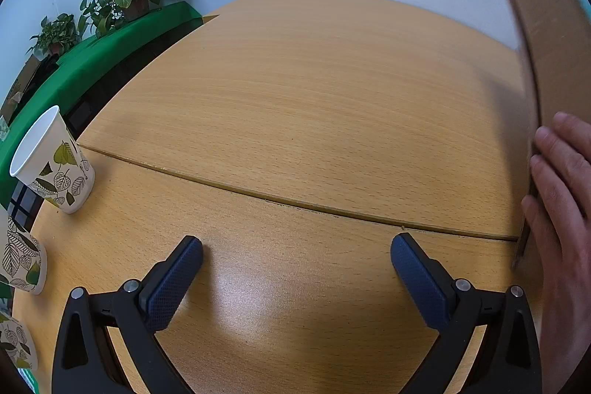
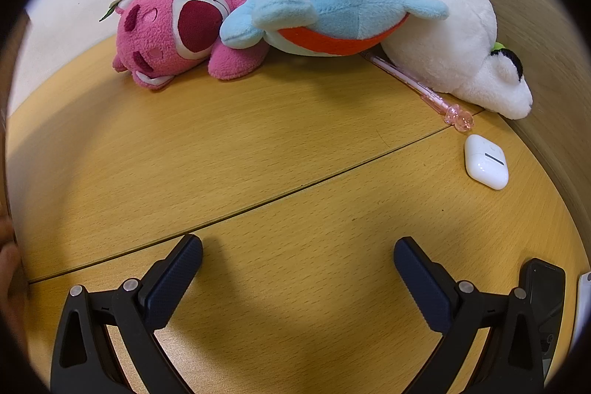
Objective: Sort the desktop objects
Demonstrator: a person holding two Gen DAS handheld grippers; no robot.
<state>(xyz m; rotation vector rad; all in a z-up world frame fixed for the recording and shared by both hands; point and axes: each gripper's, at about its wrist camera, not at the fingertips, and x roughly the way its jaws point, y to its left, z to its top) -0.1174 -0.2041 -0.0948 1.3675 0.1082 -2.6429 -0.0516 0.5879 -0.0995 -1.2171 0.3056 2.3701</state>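
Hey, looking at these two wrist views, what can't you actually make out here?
- Cardboard box, left wrist view: blurred, cut off by the right edge; contents unseen.
- Lower paper cups, left wrist view: cropped by the left edge.
- Pink pen, right wrist view: far end hidden under the white plush.
- Dark device, right wrist view: partly behind the right tool.

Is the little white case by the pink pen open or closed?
Closed. The white case lies flat on the table, lid down, nothing sticking out.

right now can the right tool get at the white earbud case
Probably yes: the right tool is open, and only bare table lies between it and the earbud case, which lies apart from the pink pen.
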